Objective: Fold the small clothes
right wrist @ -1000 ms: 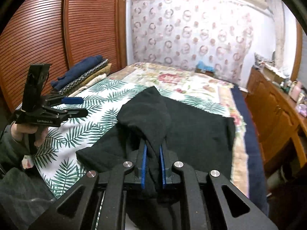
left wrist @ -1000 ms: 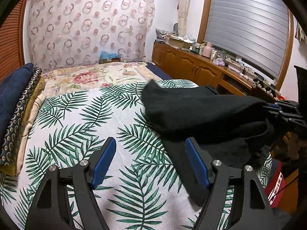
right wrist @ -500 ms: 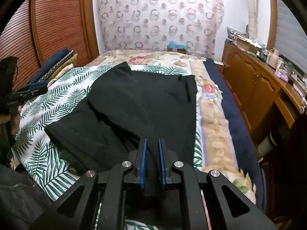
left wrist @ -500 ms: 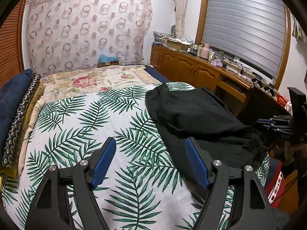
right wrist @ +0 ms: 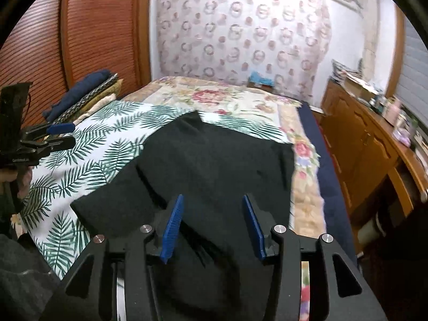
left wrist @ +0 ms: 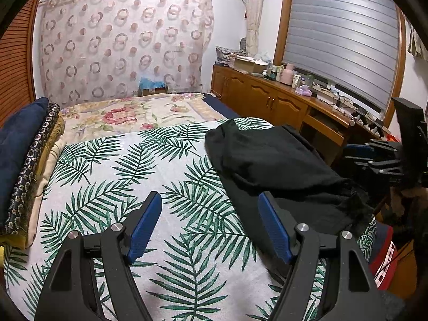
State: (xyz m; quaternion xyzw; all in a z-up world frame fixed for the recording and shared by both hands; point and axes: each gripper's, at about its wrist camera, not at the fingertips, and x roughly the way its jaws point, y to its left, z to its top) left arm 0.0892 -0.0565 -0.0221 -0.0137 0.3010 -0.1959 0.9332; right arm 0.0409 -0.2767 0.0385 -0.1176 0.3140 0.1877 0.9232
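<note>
one black garment (left wrist: 278,165) is lying on the bed (left wrist: 112,165), on the palm-leaf sheet (left wrist: 171,243), toward the side nearest the cabinet (left wrist: 267,101). its long axis is running from the near edge of the bed toward the floral blanket (left wrist: 128,115) at the far end. in the right wrist view the garment (right wrist: 214,160) is showing one pointed corner aimed at the far end, and a second layer is lying folded over the lower one, with a diagonal edge crossing it. a ragged corner is hanging off the near edge of the bed in the left wrist view.

two tools are showing. the left tool (left wrist: 211,227) is hovering over the sheet just left of the garment, its blue pads spread wide and gripping nothing. the right tool (right wrist: 211,227) is sitting over the near end of the garment, its pads also parted with black cloth visible between them, not pinched. each tool is also appearing at the edge of the other's view.

one stack of folded fabrics (left wrist: 24,160) is resting along the left side of the bed, with a navy piece on top. one patterned curtain (left wrist: 125,42) is hanging behind the bed.
</note>
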